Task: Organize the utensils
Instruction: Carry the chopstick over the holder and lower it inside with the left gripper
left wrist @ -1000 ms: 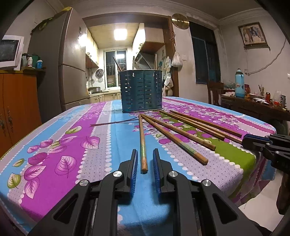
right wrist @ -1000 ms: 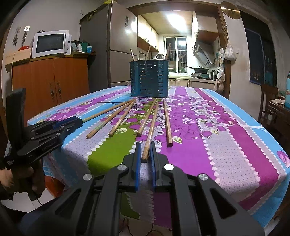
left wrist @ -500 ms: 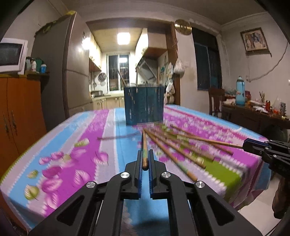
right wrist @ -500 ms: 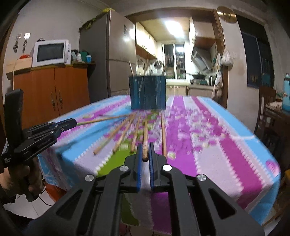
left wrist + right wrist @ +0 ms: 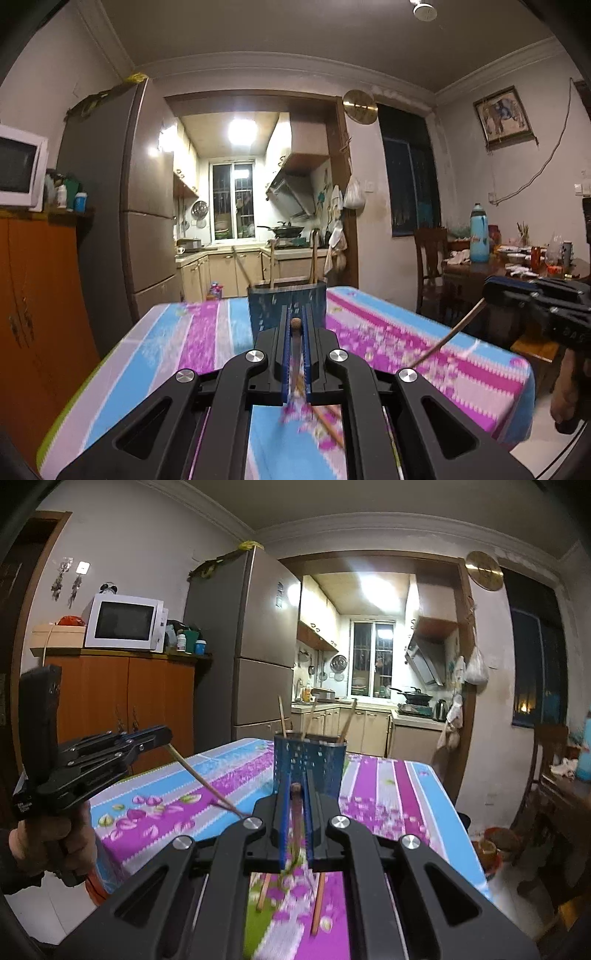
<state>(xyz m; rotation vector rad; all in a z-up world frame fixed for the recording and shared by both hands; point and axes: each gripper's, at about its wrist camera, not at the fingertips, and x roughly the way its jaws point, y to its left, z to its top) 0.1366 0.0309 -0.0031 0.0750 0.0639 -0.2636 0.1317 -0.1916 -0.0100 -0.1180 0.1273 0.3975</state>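
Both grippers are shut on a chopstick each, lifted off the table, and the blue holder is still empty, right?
Not empty. The right wrist view shows chopsticks standing in the holder. The rest holds: left gripper and right gripper are each shut on a chopstick, clear of the table.

Both wrist views look level along their claws, close above the table (image 5: 177, 343), sharing the apparently blurred holder (image 5: 310, 764).

The left gripper (image 5: 294, 332) is held about level, its jaws clamped on a chopstick (image 5: 295, 326) whose end is seen between the blue pads (image 5: 284, 354). The right gripper (image 5: 295, 794) is tilted slightly downward and likewise clamped on a chopstick (image 5: 295, 790). Each tool is gripped from below by a hand (image 5: 55, 834).
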